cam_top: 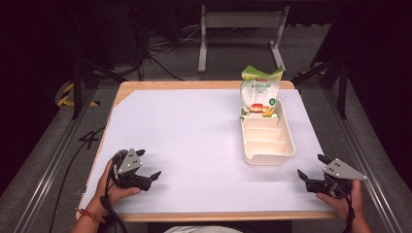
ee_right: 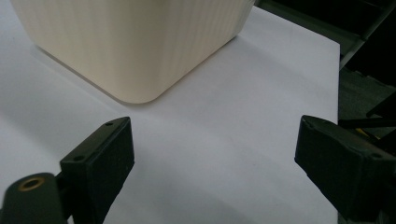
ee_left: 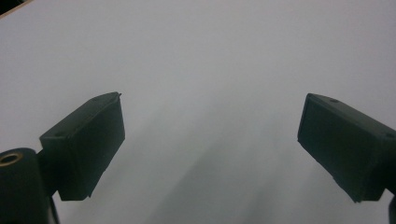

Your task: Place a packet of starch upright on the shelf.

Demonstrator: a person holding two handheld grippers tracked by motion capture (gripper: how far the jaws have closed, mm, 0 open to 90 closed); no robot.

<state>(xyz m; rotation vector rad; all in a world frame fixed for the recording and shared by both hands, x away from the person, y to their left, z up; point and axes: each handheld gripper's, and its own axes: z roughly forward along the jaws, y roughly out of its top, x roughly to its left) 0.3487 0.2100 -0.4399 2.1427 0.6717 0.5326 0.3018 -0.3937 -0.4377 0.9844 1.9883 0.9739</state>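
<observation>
2 grippers sit low in the high view, and both are empty. The left gripper [cam_top: 148, 165] rests at lower left on the white table cover [cam_top: 184, 141], held by the left hand [cam_top: 112, 187], jaws spread wide. Over at lower right, the right gripper [cam_top: 313, 166] is held by the right hand [cam_top: 347, 199], jaws also wide apart. Right of centre lies a cream tray [cam_top: 287, 141] with dividers, and a green and white snack bag [cam_top: 260, 92] stands in its far compartment, at the upper end of the tray.

On to the left gripper view: 2 black jaws stand far apart at the lower corners, plain white cover [ee_left: 210, 70] between them.

Now the right gripper view: jaws wide again, and the tray's rounded cream corner [ee_right: 135, 46] fills the upper left, near but not touching them. The cover's edge [ee_right: 337, 70] runs down the right side.
</observation>
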